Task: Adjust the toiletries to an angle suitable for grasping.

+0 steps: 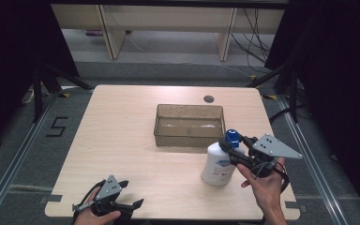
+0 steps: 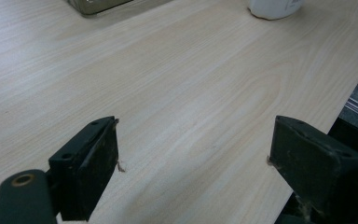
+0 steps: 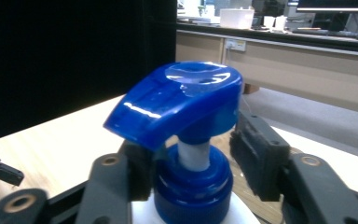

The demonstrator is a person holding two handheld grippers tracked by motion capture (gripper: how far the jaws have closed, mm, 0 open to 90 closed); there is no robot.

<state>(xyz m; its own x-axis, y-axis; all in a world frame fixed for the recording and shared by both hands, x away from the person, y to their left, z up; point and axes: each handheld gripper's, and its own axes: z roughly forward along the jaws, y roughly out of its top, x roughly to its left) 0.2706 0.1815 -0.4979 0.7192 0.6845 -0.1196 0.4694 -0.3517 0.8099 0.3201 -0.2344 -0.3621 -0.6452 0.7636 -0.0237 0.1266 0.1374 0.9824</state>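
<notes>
Right hand-held gripper sits at the neck of a white pump bottle, jaws either side of the blue collar under the blue pump head. Left jaw looks pressed to the collar; right jaw pad close beside it, contact hard to confirm, so grasp is cannot-tell. Right hand holds the tool from the near side. Bottle stands upright on the tabletop, directly ahead of this gripper, label facing the near edge.

Just beyond the bottle, on its far-left side: a clear brownish rectangular bin, near but apart from it.

Left hand-held gripper released, jaws wide apart, holding nothing, low over the near-left tabletop edge, left hand behind it. Bottle base well ahead of it to its right; bin corner ahead on its left.
</notes>
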